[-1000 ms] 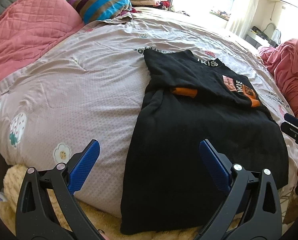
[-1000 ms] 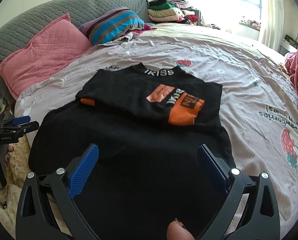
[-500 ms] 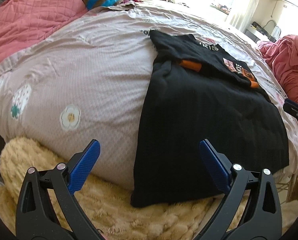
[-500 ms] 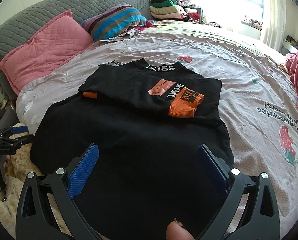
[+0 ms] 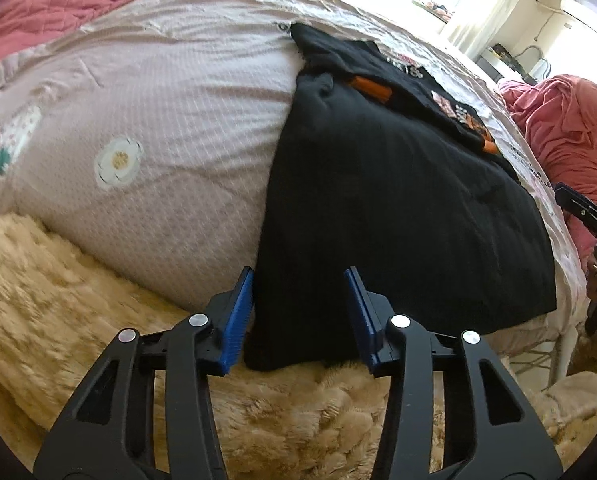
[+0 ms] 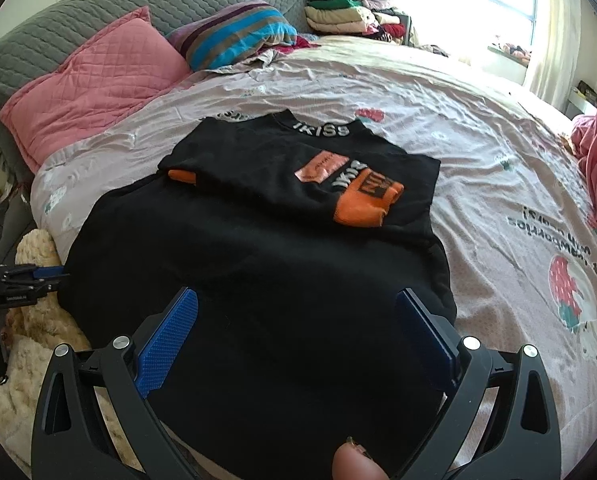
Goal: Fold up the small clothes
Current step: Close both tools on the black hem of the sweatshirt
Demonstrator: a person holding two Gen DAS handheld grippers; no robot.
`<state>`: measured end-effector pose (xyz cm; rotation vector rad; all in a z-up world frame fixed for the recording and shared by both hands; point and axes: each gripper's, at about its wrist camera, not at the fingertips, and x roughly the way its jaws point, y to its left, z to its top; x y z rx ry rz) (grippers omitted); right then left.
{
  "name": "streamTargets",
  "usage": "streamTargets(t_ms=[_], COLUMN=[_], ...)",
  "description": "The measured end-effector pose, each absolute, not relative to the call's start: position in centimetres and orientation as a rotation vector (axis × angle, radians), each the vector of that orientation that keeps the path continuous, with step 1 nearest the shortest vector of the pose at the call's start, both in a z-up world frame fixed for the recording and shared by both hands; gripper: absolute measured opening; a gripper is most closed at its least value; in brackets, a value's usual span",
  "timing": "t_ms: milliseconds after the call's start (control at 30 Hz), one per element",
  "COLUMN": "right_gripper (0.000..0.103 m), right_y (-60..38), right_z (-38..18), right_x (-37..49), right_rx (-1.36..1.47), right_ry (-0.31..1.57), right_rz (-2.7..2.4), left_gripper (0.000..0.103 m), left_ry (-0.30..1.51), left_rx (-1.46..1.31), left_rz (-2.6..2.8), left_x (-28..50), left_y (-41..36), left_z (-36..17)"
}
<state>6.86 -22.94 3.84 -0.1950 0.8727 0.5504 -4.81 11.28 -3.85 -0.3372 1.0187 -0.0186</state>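
A black garment (image 5: 398, 208) with orange cuffs lies flat on the bed, sleeves folded in, its hem hanging over the bed edge. It also shows in the right wrist view (image 6: 266, 264), with a white-lettered collar at the far end. My left gripper (image 5: 300, 312) is partly closed, its blue jaws on either side of the hem's left corner, not clamped. My right gripper (image 6: 296, 336) is wide open over the hem's right part. The left gripper shows small in the right wrist view (image 6: 30, 276).
A pale pink printed bedspread (image 6: 478, 128) covers the bed. A pink pillow (image 6: 94, 88) and a striped pillow (image 6: 234, 36) lie at the head, with stacked clothes (image 6: 346, 12) behind. A cream fluffy rug (image 5: 78, 320) lies below the bed edge. A pink blanket (image 5: 570, 128) is heaped at the right.
My left gripper has dropped to the bed edge and its jaws have narrowed around the hem corner. My right gripper has moved slightly forward and stays open.
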Motion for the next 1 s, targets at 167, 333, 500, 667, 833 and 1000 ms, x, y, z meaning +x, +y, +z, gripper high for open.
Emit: streamTargets(t_ms=[167,333,500,667,833,1000], right_gripper=[0.098,0.098,0.098,0.095,0.071,0.059], right_y=[-24.2,-26.5,-28.9,-30.5,-30.9,-31.4], right_z=[3.1,1.7,0.5,-0.3,-2.6,-3.0], right_x=[6.4,5.5,4.5,2.9,2.4,2.2], right_rx=[-0.231,-0.247,-0.234,-0.21,-0.209,-0.189], right_ry=[0.932,1.049,1.196,1.238,1.303,1.252], right_rz=[0.541,0.541,0.551,0.532,0.534,0.547], left_gripper=[0.037,0.037,0.037,0.037,0.037,0.037], left_ry=[1.025,1.015,1.011,1.011,0.998,0.992], left_rx=[-0.277,-0.299,-0.285,-0.288,-0.37,-0.41], left_rz=[0.001,-0.003,0.018,0.012,-0.019,-0.034], left_x=[-4.7,-4.9,-5.0,-4.8,-5.1,-5.2], left_y=[9.5,9.8,9.6,9.7,10.8,11.2], left_z=[-4.5,-4.5,-4.4,-4.3,-4.3,-4.4])
